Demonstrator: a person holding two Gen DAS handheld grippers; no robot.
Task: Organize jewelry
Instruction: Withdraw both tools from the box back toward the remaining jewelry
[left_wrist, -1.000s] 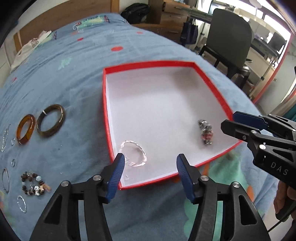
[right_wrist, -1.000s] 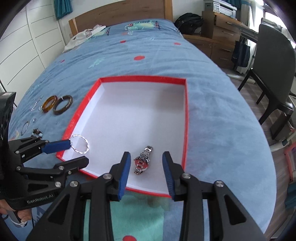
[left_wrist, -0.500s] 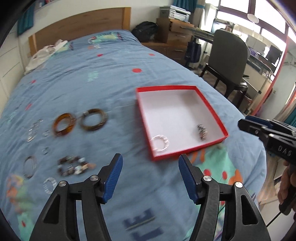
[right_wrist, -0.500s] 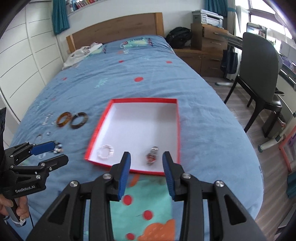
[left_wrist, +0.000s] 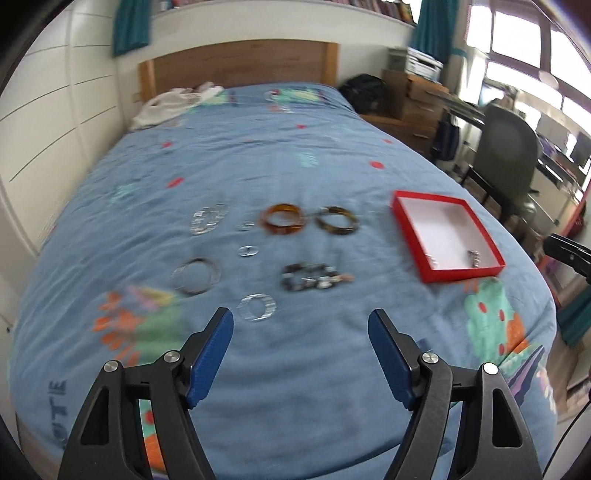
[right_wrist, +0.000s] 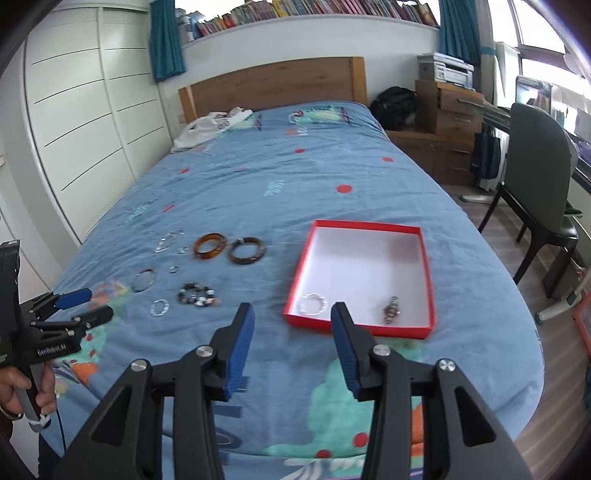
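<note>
Jewelry lot: silver ring (left_wrist: 256, 307) is found on bed (left_wrist: 295, 166) at 11 o'clock from left gripper (left_wrist: 301, 339), the nearer one. Red box (right_wrist: 364, 236) is at 1 o'clock from right gripper (right_wrist: 291, 332). Both sets of fingers, just widened, are held apart and empty.

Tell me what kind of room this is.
Most likely a bedroom: a bed with a wooden headboard, white wardrobe doors beside it, and a bookshelf above.
</note>
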